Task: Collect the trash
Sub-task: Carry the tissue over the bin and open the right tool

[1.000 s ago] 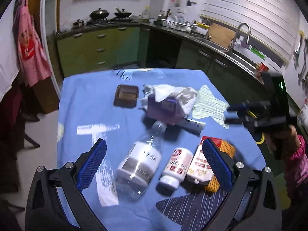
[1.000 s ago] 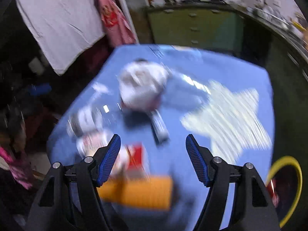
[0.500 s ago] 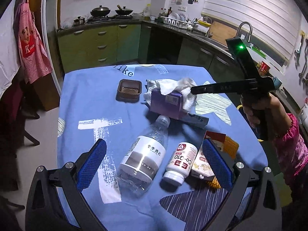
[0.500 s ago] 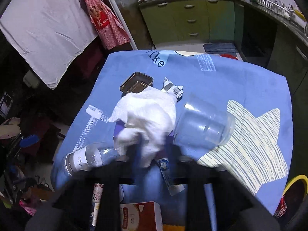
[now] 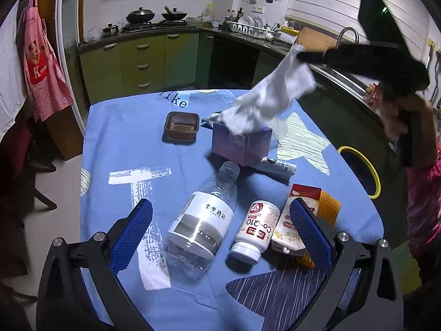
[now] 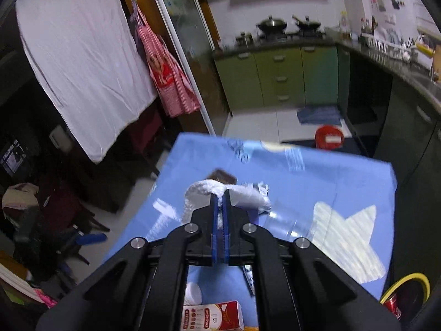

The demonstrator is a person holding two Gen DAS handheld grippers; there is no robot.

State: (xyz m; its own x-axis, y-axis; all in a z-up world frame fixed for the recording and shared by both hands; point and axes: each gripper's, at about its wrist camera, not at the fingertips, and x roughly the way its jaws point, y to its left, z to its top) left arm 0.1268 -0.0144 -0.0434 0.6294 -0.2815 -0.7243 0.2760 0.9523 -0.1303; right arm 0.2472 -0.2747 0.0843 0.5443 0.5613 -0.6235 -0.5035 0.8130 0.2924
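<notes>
The right gripper (image 6: 219, 207) was clamped tight on a white tissue (image 5: 271, 96), hanging above the purple box (image 5: 241, 143). The yellow-rimmed bin (image 5: 361, 171) lay at about four o'clock from the tissue, nearer the right hand. The left gripper (image 5: 220, 229) stood wide open, empty, over the bottle (image 5: 201, 220).

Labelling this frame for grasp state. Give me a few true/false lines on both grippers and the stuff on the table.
1. The right gripper has its jaws shut on the white tissue. True.
2. The left gripper holds the water bottle. False: its jaws stand open over the bottle, touching nothing.
3. The water bottle stands upright. False: it lies on its side on the blue tablecloth.
4. The brown tray sits left of the purple box in the left wrist view. True.
</notes>
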